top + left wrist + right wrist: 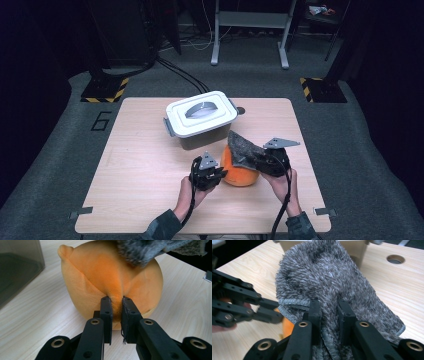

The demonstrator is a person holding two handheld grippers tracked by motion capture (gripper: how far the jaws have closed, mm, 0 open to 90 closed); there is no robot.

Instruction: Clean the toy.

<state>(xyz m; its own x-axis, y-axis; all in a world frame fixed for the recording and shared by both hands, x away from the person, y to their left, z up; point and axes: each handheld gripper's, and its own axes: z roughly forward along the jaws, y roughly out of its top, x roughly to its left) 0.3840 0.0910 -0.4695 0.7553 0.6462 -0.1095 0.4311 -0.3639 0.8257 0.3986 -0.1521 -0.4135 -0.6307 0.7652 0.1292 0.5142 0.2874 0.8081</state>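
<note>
Step in hand, as I read it: wiping the orange plush toy (241,172) with the grey cloth (243,150) while the toy is held fast.

Left gripper (212,175): clenched on a pinch of the toy's fabric, on the side at 9 o'clock in the high view; the left gripper view shows the plush puckered between the two jaws. Right gripper (265,162): clenched on a bunched fold of the cloth, which lies over the toy's upper side from 3 o'clock.

To do it well, I judge:
- keep the left grip steady so the toy does not roll on the table (145,170);
- drag the cloth's free flap across the plush, not the black jaws;
- keep the strokes clear of the lidded box (201,119), which stands just beyond the toy at 11 o'clock.

Toy: rounded, soft, bright orange, with a small nub (65,251) at the upper left in the left gripper view and a seam running down from it. It sits near the table's front edge, between the two grippers. Cloth: shaggy grey pile with a stitched hem (294,302).
</note>
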